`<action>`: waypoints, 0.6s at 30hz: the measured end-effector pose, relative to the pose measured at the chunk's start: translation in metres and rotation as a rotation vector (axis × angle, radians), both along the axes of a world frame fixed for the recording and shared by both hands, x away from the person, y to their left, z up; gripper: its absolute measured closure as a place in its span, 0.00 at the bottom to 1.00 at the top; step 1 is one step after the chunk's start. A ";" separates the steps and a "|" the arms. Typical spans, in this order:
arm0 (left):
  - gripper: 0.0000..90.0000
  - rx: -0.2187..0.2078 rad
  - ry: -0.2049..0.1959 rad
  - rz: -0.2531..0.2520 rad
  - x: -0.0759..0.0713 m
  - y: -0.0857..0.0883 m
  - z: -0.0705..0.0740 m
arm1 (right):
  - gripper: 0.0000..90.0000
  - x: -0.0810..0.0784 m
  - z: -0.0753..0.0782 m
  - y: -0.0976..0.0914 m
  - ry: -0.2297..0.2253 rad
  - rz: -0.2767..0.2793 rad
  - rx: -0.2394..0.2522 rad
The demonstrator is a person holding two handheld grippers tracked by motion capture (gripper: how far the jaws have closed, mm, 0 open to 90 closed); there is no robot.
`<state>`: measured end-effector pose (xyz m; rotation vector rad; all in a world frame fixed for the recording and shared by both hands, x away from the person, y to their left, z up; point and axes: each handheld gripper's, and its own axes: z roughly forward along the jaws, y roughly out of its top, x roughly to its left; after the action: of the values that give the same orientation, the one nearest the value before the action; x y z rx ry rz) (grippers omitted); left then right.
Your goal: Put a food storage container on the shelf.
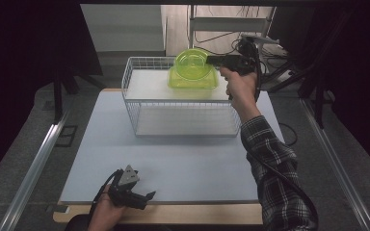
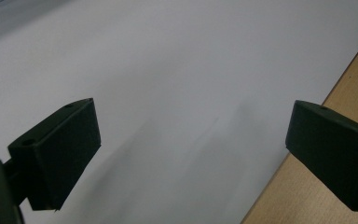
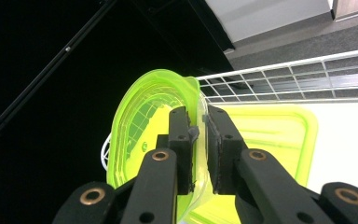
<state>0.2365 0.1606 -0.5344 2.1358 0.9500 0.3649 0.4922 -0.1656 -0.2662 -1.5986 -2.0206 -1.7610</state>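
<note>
A see-through lime-green bowl (image 1: 191,64) is held up on edge over the top shelf of a white wire rack (image 1: 130,82), with my right gripper (image 1: 212,60) shut on its rim. In the right gripper view the two black jaws pinch the bowl's rim (image 3: 200,121), and the bowl (image 3: 140,130) hangs to their left. Beneath it a lime-green square tray (image 1: 192,81) lies flat on the shelf, also seen as the tray (image 3: 279,135) behind the jaws. My left gripper (image 1: 147,197) rests near the table's front edge, open with nothing between its jaws (image 2: 191,144).
The rack has a lower shelf (image 1: 183,122) with a white board. A pale blue mat (image 1: 173,163) covers the wooden table (image 1: 197,214). Cables and a metal frame (image 1: 231,24) stand behind the rack. Dark curtains close in both sides.
</note>
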 end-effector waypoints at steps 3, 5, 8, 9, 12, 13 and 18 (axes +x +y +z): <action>0.03 0.001 0.002 -0.002 0.000 0.000 0.000 | 0.89 -0.001 0.001 0.002 -0.013 -0.017 -0.026; 0.03 0.004 0.002 -0.003 0.000 0.000 0.000 | 0.88 -0.002 0.002 0.006 -0.039 -0.046 -0.074; 0.03 0.005 0.002 -0.004 0.000 -0.001 0.000 | 0.87 -0.002 0.002 0.008 -0.048 -0.061 -0.094; 0.03 0.004 0.002 -0.004 0.000 -0.001 0.000 | 0.87 -0.002 0.002 0.008 -0.050 -0.068 -0.101; 0.03 0.011 0.003 -0.007 0.000 0.000 0.000 | 0.85 -0.002 0.002 0.010 -0.056 -0.090 -0.126; 0.03 0.012 0.003 -0.007 0.000 0.000 0.000 | 0.85 -0.002 0.002 0.010 -0.057 -0.094 -0.131; 0.03 0.017 0.003 -0.012 0.000 -0.001 0.000 | 0.83 0.000 0.000 0.009 -0.055 -0.103 -0.126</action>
<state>0.2363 0.1595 -0.5349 2.1575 0.9388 0.3653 0.4921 -0.1564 -0.2664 -1.7377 -2.1513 -1.7619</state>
